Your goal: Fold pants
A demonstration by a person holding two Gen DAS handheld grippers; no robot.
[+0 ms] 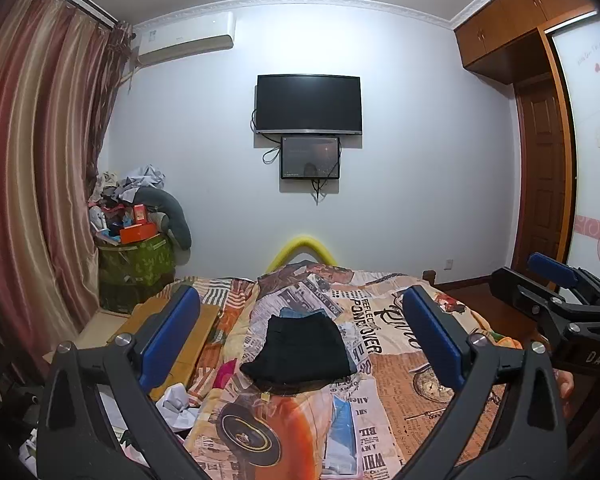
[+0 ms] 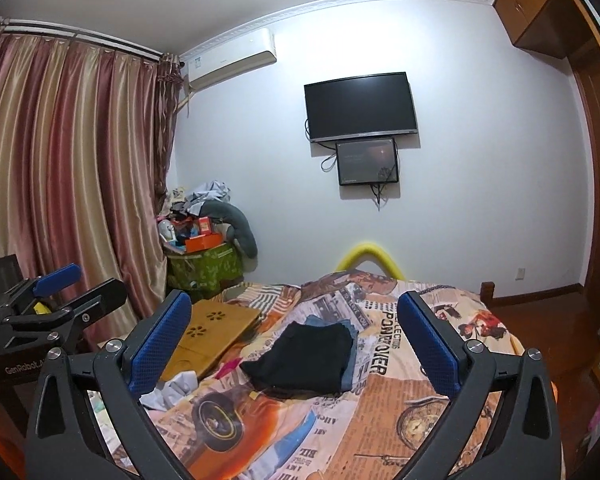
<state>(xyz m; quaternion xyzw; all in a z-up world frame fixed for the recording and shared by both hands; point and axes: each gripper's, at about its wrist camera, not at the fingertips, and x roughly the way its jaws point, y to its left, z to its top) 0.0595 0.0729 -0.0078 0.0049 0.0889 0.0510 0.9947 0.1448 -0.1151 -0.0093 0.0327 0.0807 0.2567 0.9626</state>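
Observation:
Folded black pants (image 1: 302,350) (image 2: 306,356) lie in a neat rectangle on the patterned bedspread (image 1: 396,364) (image 2: 392,384), on top of folded blue jeans (image 1: 300,313) (image 2: 350,342) whose edge shows behind and to the right. My left gripper (image 1: 300,338) is open, held back from the pile, its blue pads wide apart with nothing between them. My right gripper (image 2: 296,340) is open too, short of the pants and empty. Each gripper also shows at the edge of the other's view: the right gripper (image 1: 556,280), the left gripper (image 2: 60,284).
A wooden lap tray (image 1: 172,336) (image 2: 212,332) lies on the bed's left side, with crumpled white cloth (image 1: 178,402) (image 2: 176,388) in front of it. A green bin piled with clutter (image 1: 134,264) (image 2: 204,264) stands by the curtain (image 1: 32,184). A TV (image 1: 308,104) hangs on the far wall.

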